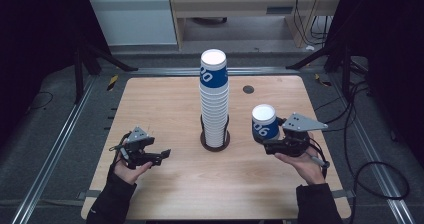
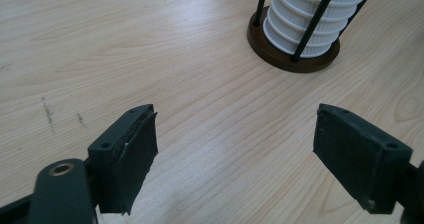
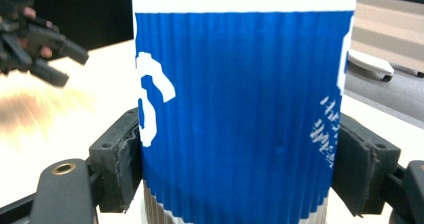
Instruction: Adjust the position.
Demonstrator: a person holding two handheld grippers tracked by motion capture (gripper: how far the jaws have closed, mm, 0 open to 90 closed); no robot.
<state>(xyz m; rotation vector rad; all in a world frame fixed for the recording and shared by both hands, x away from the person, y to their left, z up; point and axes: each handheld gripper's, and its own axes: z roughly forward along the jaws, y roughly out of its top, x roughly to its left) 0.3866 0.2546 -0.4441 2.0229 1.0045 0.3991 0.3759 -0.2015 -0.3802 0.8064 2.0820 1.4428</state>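
A: Blue ribbed paper cup [image 1: 264, 124] with a white rim and white lettering: held upside down by the right gripper [image 1: 272, 145], above the right half of the pale wooden table [image 1: 165, 184]. In the right gripper view both black pads [image 3: 120, 164] press the ribbed sides of this cup [image 3: 240, 114], one on each side.

B: Largest items first, please.

A: The table, then the tall stack of inverted blue-and-white paper cups [image 1: 214, 101] at its centre, standing in a round dark brown holder with thin black upright rods [image 1: 215, 143]. The held cup is to the right of the stack, well apart from it.

B: Left side?

A: The left gripper [image 1: 161, 155] is near the left front of the table, jaws spread wide with nothing between them. The left gripper view shows bare wood between its pads [image 2: 135, 159], with the holder's base [image 2: 290, 61] beyond.

B: Small items?

A: A round dark grommet [image 1: 248, 89] in the tabletop, behind the held cup.
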